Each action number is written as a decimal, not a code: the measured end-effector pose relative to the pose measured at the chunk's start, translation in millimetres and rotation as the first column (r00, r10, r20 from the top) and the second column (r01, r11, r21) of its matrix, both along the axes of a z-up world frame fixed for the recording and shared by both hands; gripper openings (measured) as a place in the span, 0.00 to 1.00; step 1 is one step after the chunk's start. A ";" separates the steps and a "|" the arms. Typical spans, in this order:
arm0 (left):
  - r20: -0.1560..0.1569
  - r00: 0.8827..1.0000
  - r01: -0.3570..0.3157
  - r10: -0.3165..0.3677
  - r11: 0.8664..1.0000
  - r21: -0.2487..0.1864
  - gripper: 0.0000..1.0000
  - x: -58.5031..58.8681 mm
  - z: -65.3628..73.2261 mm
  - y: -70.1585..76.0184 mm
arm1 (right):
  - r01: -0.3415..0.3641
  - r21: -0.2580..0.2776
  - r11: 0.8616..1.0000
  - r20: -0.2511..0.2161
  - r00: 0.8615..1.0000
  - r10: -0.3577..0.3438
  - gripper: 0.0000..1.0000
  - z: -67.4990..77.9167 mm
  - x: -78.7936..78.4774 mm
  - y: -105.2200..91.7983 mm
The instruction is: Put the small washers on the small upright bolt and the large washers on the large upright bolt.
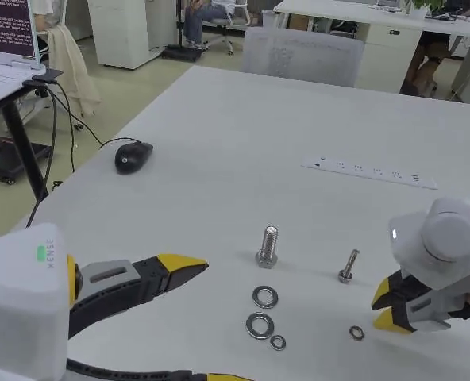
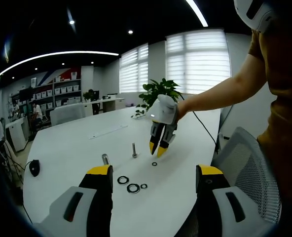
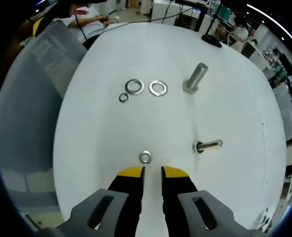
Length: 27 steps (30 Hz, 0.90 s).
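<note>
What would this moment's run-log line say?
left gripper: open, hovering | right gripper: open, tips near small washer | other three washers: loose on table | large bolt, small bolt: bare

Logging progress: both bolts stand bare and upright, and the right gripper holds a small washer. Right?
No. The right gripper holds nothing; the small washer lies on the table just ahead of its tips, per the right gripper view. Large bolt and small bolt do stand bare and upright.

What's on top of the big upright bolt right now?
Nothing: the large silver steel bolt has a bare shank. The two large silver ring washers lie on the white table nearby. Its head's underside is hidden.
</note>
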<state>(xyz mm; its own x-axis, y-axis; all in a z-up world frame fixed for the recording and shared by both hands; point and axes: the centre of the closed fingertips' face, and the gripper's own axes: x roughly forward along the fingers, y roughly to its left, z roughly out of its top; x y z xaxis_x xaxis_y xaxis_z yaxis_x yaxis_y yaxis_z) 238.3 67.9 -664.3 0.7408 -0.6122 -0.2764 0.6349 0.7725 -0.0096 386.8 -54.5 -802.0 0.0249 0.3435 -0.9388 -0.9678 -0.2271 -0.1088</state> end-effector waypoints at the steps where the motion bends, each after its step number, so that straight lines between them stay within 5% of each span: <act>1: 0.000 1.000 0.000 0.000 1.000 0.001 0.68 -0.1 -0.1 0.0 | 0.000 0.000 1.000 -0.001 1.000 0.000 0.14 -0.4 -0.5 0.1; 27: -0.006 1.000 -0.005 0.005 1.000 0.003 0.68 5.4 -2.9 7.5 | -0.012 -0.027 1.000 -0.048 0.999 0.011 0.17 -21.2 -9.0 8.3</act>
<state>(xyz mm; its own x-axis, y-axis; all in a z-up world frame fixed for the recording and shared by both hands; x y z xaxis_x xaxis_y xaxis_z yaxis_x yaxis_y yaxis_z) 243.7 75.4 -667.2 0.7421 -0.6078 -0.2825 0.6311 0.7757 -0.0111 377.7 -46.2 -823.2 -0.0237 0.3178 -0.9478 -0.9690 -0.2407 -0.0564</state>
